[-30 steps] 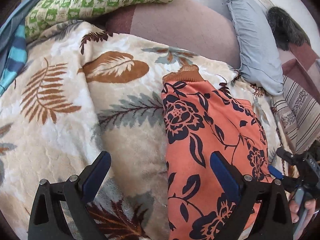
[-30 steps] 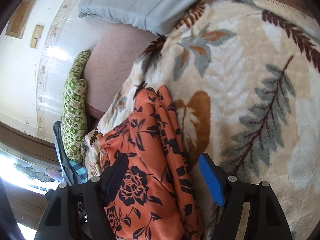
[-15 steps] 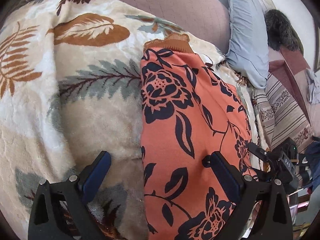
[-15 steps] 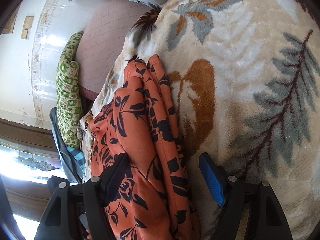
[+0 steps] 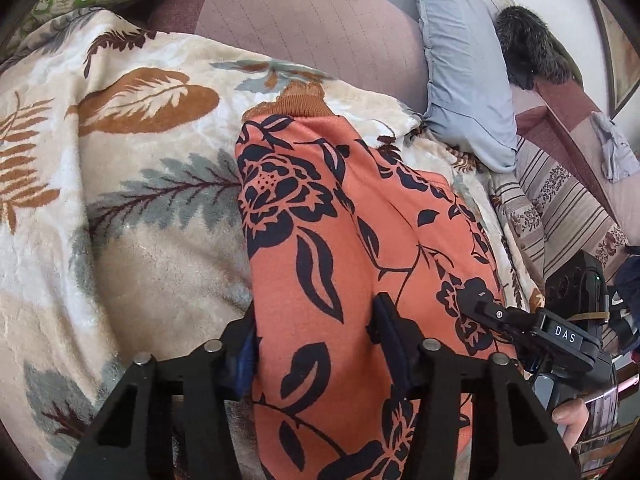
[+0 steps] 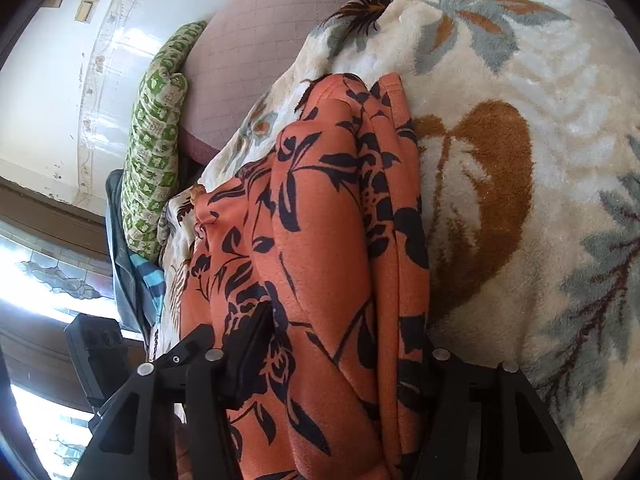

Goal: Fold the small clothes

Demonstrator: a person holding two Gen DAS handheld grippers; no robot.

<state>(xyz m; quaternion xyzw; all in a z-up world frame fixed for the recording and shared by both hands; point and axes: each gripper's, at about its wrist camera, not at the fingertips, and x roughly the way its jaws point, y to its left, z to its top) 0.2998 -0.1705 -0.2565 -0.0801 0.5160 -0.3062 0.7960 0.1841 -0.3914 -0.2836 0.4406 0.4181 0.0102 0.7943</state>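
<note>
- orange floral garment [image 5: 320, 248] lying folded lengthwise on leaf-print blanket [image 5: 132, 216], brown ribbed cuff [image 5: 298, 102] at far end near mauve cushion [image 5: 312, 20]
- left gripper [image 5: 316, 344] at near end of garment, jaws closing, fabric bunched between, pads touching cloth on both sides
- right gripper [image 6: 344, 360] on same garment along its other long edge, jaws closing, folded layers between
- right-side finger pad hidden under cloth in right wrist view
- grey-blue pillow [image 5: 464, 64] and green checked pillow [image 6: 154, 140] beyond the blanket
</note>
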